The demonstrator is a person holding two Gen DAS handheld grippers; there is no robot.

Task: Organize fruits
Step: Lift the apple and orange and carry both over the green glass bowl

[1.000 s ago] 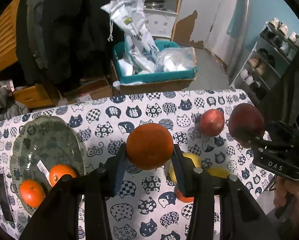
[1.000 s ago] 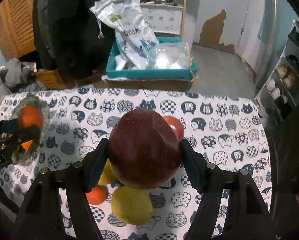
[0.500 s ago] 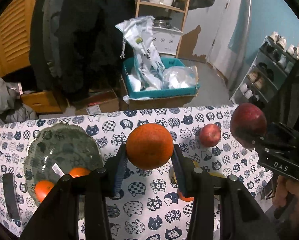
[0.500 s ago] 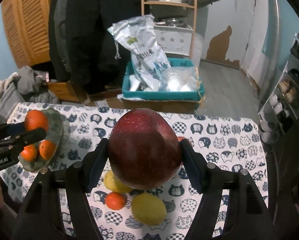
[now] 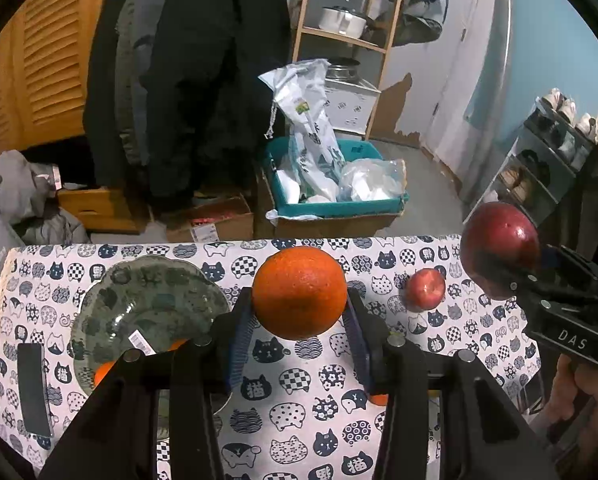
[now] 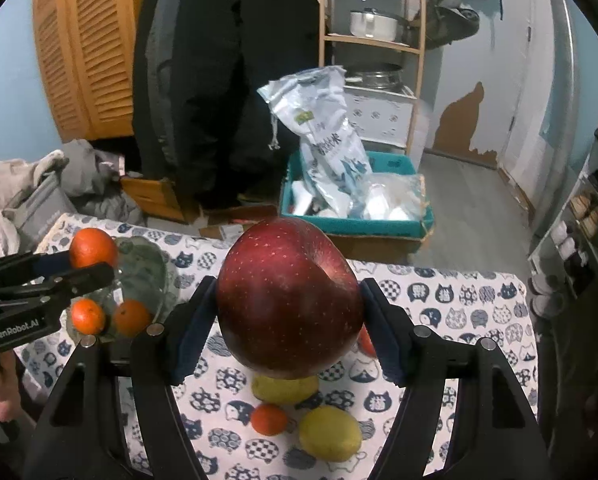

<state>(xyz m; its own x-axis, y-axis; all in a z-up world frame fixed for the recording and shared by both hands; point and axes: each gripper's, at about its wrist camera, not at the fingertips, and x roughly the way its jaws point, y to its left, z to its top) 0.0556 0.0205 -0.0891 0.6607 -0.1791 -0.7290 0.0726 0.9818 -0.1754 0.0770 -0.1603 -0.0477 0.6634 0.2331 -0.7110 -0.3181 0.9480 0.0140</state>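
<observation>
My left gripper (image 5: 299, 322) is shut on an orange (image 5: 299, 298), held in the air above the cat-print tablecloth (image 5: 299, 420). To its left sits a green glass plate (image 5: 147, 304) with two oranges (image 6: 89, 316) in it. My right gripper (image 6: 285, 332) is shut on a big dark red apple (image 6: 289, 300), also lifted off the table. In the left wrist view that apple (image 5: 499, 248) hangs at the right. A smaller red apple (image 5: 425, 290) lies on the cloth. Below the big apple lie two yellow lemons (image 6: 331, 434) and a small orange (image 6: 269, 419).
A dark flat strip (image 5: 33, 390) lies on the cloth left of the plate. Beyond the table's far edge stand a teal box (image 5: 339, 204) with bags, cardboard boxes, a hanging black coat (image 5: 203, 80) and a wooden shelf. A shoe rack (image 5: 539, 160) stands at the right.
Both grippers have risen with their fruit, so the table looks smaller and lower. More of the room behind shows. The grips on the orange and the apple are unchanged.
</observation>
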